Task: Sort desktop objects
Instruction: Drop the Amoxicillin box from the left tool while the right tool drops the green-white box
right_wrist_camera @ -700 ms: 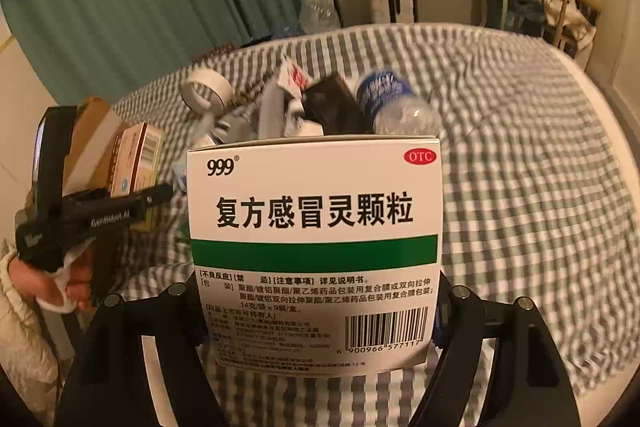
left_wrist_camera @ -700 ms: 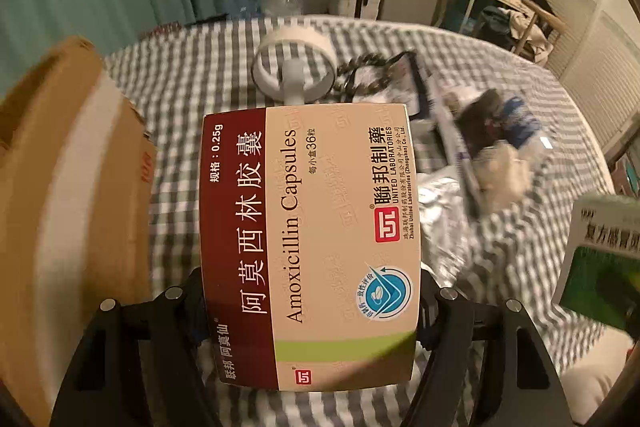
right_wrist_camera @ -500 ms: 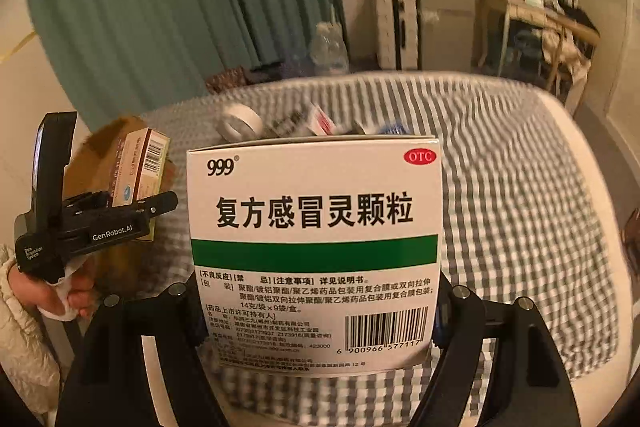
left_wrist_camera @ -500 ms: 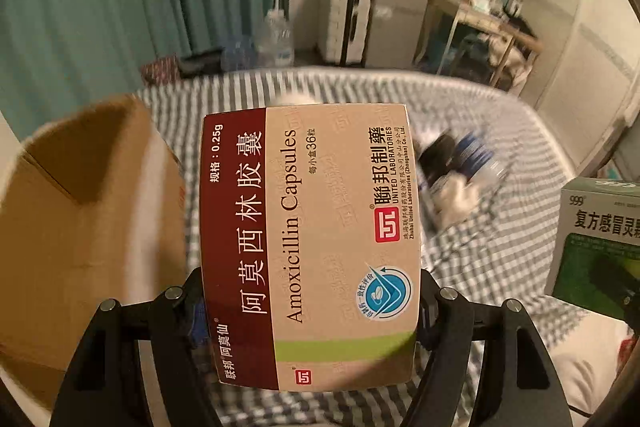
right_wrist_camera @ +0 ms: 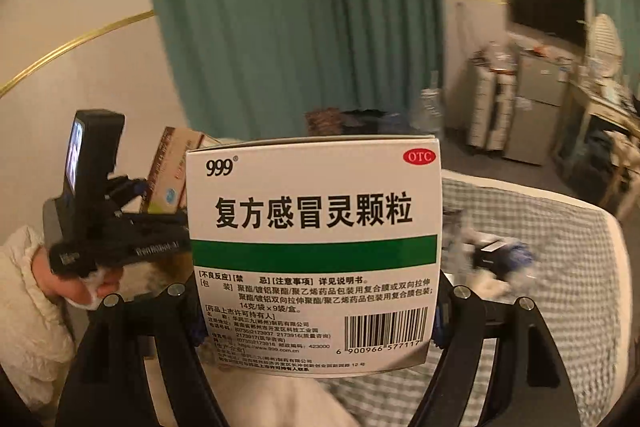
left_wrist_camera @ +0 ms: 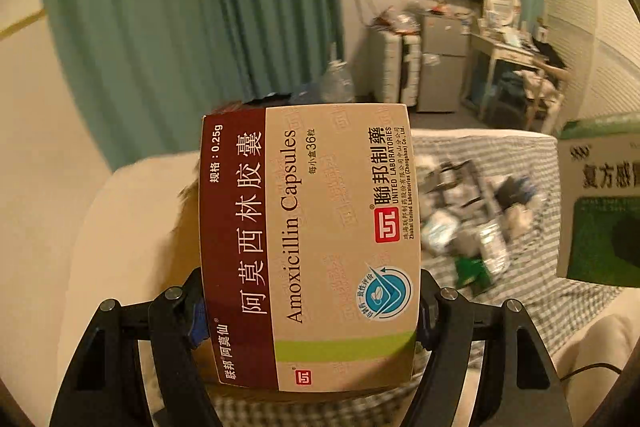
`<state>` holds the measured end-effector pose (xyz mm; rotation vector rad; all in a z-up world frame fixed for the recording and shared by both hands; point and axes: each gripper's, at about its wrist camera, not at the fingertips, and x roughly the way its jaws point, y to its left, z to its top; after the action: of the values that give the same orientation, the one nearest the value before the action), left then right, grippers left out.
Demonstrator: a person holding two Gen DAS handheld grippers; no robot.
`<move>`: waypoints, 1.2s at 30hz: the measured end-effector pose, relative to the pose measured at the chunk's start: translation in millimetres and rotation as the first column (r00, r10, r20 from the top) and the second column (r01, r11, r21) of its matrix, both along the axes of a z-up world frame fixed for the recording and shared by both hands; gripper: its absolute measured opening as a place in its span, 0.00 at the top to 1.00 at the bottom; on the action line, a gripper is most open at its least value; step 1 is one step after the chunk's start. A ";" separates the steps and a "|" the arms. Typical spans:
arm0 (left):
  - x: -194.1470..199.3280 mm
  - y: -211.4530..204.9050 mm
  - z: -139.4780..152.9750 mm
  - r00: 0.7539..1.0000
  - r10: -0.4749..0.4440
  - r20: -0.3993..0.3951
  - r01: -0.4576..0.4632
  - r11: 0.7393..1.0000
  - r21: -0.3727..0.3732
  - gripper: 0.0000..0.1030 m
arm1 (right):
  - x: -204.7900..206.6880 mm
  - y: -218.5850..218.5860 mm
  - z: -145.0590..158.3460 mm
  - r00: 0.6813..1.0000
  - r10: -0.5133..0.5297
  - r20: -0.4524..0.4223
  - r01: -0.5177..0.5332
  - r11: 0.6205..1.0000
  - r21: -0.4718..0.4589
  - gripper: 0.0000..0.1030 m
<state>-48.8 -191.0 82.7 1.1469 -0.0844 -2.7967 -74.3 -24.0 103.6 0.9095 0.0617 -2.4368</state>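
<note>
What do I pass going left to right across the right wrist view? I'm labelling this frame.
Left hand → left gripper holding the amoxicillin box → 999 box → clutter pile → checked cloth.

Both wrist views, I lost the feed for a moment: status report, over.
Left gripper shut on Amoxicillin box. Right gripper shut on 999 box. Both raised above checkered cloth; nothing blocking.

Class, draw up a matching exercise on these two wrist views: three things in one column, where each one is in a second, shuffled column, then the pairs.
Things
1. tan and maroon Amoxicillin capsule box
2. white and green 999 granule box
3. teal curtain

Places
A. hanging at the back wall
B. clamped in the left gripper
C. clamped in the right gripper

Pairs: 1-B, 2-C, 3-A
</note>
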 end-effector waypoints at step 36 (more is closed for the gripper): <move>24.6 -0.5 -41.8 0.999 -0.030 0.023 0.027 0.993 0.114 0.03 | -25.0 19.5 -25.9 0.986 -0.164 0.028 0.166 0.983 -0.072 0.03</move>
<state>-24.1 -191.5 40.9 1.2144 0.0572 -2.8455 -99.3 -4.5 77.7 0.9415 -0.1166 -2.5618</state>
